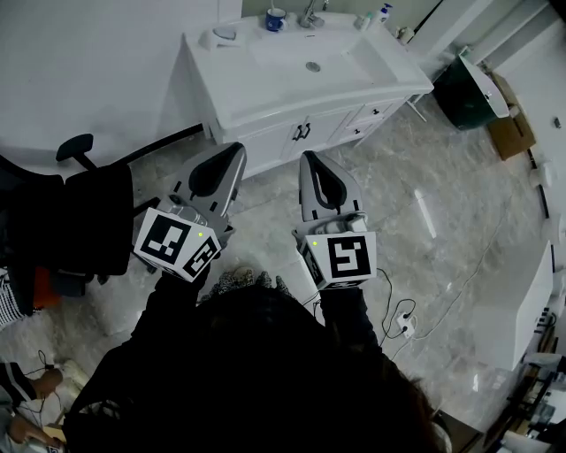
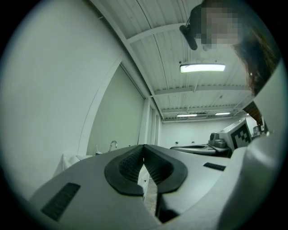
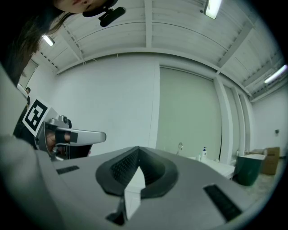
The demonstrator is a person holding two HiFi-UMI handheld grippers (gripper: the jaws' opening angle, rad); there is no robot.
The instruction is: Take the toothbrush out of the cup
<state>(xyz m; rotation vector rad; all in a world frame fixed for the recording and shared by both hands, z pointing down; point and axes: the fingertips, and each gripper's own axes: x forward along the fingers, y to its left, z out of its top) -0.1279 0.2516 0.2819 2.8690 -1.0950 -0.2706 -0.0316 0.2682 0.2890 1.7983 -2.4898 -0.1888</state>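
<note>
1. The cup is blue and small in the head view. It stands at the back of the white counter, just left of the faucet. The toothbrush should be in it, but it is too small to make out.
2. The left tool and the right tool hang side by side over the floor, short of the counter's front and well apart from the cup. Each has its jaws pressed tip to tip with nothing between them, so both must open before any grasp.
3. The toothbrush is probably light, stiff and smooth – a slim handle that can twist or slip in the pads. The best hold looks to be on the handle above the cup's rim, pulling straight up. The cup is likely light too and may tip or ride up with it, so the other tool could steady it.
4. Only the head view shows the cup and the counter's layout. The gripper views show the closed jaws close up. The right one also catches a bottle and a green bin – neither clearly shows the cup.
</note>
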